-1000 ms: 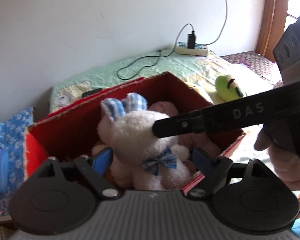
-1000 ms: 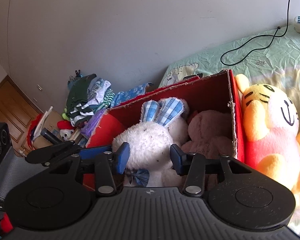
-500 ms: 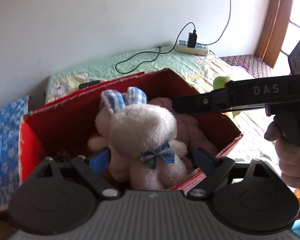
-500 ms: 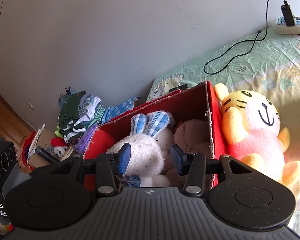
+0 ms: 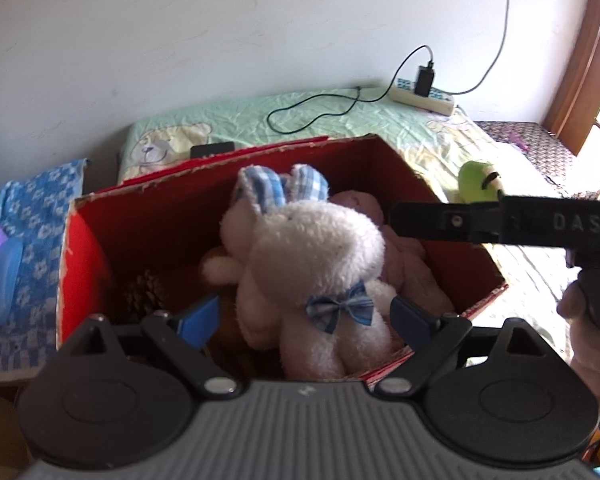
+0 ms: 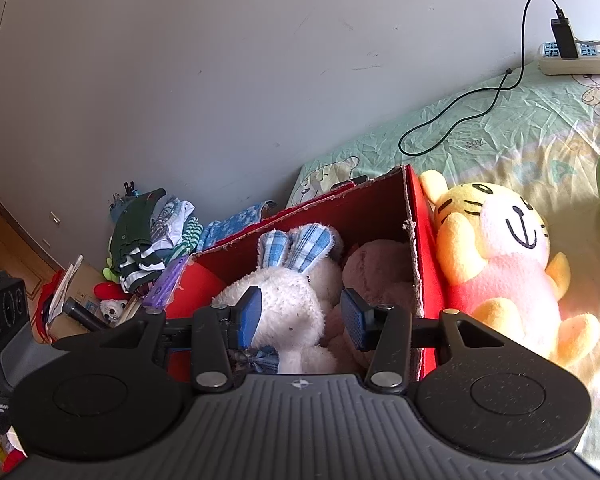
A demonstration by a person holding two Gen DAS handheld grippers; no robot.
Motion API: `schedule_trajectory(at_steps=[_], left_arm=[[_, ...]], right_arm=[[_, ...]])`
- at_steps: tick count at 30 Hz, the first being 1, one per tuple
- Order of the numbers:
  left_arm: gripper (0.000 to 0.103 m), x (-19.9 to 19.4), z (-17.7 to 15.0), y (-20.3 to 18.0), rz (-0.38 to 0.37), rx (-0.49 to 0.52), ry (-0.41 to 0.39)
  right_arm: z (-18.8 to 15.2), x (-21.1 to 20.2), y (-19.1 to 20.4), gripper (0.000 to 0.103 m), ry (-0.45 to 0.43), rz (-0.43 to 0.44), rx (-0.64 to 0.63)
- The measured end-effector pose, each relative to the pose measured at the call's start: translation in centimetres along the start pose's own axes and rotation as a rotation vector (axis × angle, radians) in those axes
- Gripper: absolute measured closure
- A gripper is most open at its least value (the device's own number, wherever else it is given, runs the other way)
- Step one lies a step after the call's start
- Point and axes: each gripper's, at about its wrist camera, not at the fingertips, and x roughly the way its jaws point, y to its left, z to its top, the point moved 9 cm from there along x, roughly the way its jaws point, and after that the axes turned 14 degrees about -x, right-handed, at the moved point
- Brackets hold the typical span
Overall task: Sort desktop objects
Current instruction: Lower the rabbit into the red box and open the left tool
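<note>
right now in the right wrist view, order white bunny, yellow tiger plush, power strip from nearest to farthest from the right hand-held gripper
1. white bunny: in the red box, right at the right hand-held gripper.
2. yellow tiger plush: on the bed, right of the box.
3. power strip: far right, by the wall.

Black left gripper (image 5: 305,316), blue-padded fingers (image 5: 199,318), silver screws, ribbed grey body, white "DAS" lettering, bare-skinned hand (image 5: 592,344)

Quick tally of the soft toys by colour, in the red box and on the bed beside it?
White: 1, the white bunny in the red box
Pink: 1, the pink plush in the box
Yellow: 1, the yellow tiger on the bed
Green: 1, the green plush on the bed
Total: 4
</note>
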Motion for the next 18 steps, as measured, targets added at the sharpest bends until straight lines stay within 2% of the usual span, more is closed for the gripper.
schedule_trajectory(at_steps=[18], left_arm=[[0.011, 1.1, 0.1, 0.4, 0.115, -0.034, 0.032]], right_arm=[[-0.6, -0.5, 0.3, 0.055, 0.001, -0.001, -0.030]])
